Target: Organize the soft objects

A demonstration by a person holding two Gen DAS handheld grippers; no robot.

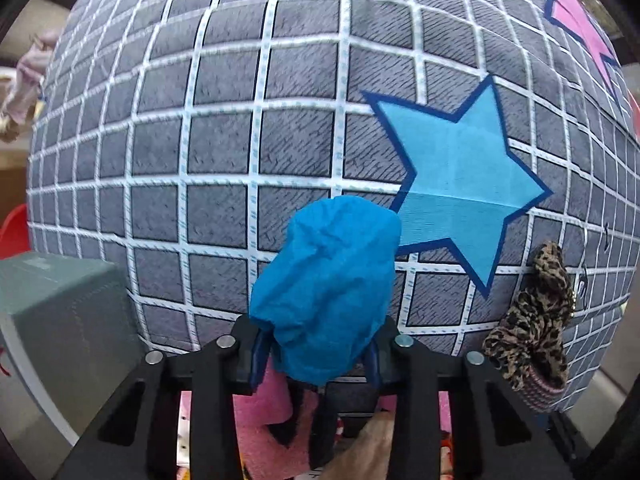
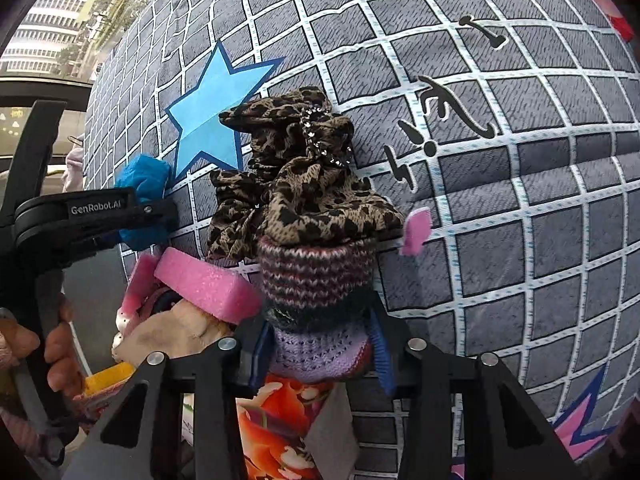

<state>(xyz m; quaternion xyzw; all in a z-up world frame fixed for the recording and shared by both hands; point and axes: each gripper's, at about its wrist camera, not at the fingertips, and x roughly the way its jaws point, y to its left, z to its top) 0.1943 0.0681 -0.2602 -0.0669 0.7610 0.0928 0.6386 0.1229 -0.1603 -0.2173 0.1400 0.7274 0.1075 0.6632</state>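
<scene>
My left gripper (image 1: 316,354) is shut on a crumpled blue cloth (image 1: 326,296), held up against a big grey cushion (image 1: 240,120) with a white grid and a blue star. My right gripper (image 2: 316,356) is shut on a striped knitted piece topped with a leopard-print scrunchie (image 2: 304,184); the knit is purple and dark striped (image 2: 316,276). The scrunchie also shows at the right of the left wrist view (image 1: 536,320). The left gripper and blue cloth (image 2: 144,192) appear at the left of the right wrist view.
Below the grippers lies a pile of soft items: a pink sponge (image 2: 208,284), a beige plush (image 2: 172,332), orange floral fabric (image 2: 280,420). A grey-green box (image 1: 60,312) stands at the left. The grey cushion (image 2: 520,200) fills the background.
</scene>
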